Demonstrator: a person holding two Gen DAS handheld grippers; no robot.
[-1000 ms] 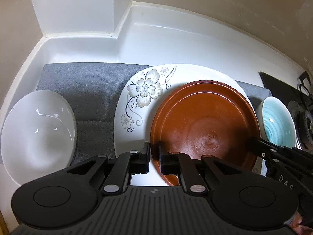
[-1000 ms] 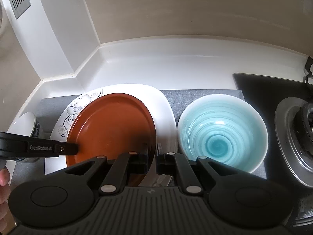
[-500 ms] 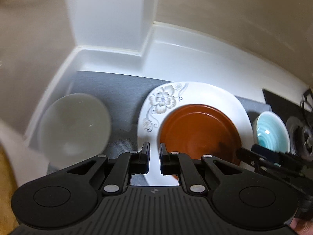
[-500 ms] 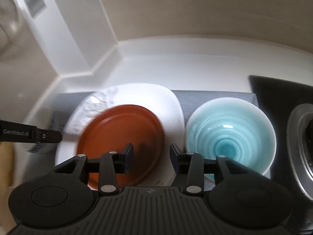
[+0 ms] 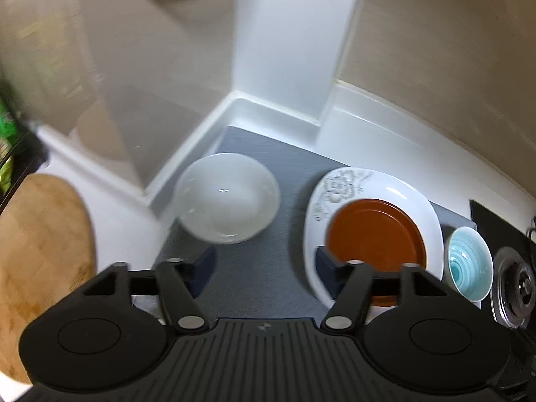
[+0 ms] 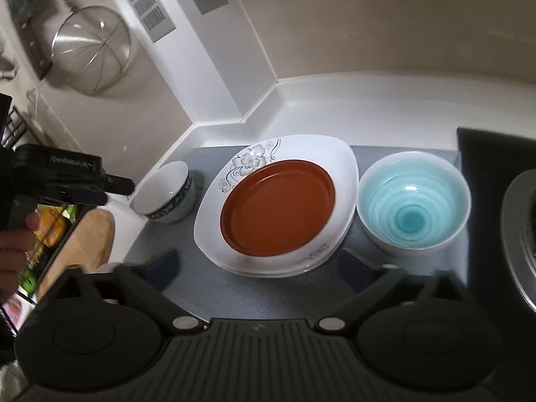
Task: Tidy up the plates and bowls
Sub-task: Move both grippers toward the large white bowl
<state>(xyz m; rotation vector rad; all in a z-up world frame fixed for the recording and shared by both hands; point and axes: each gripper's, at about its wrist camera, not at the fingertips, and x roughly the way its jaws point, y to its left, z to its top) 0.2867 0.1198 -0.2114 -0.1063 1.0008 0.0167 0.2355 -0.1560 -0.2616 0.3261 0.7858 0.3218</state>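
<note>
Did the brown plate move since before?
No. The brown plate still lies on the flowered white plate, beside the blue bowl; only the cameras pulled back.

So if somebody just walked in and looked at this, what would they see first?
Probably the brown plate, which sits on top of the white flowered plate in the middle of the grey mat. Next comes the shiny blue bowl just to its right, with rings swirling inside. On the plates' other side stands a white bowl with a blue pattern on its outside.
</note>
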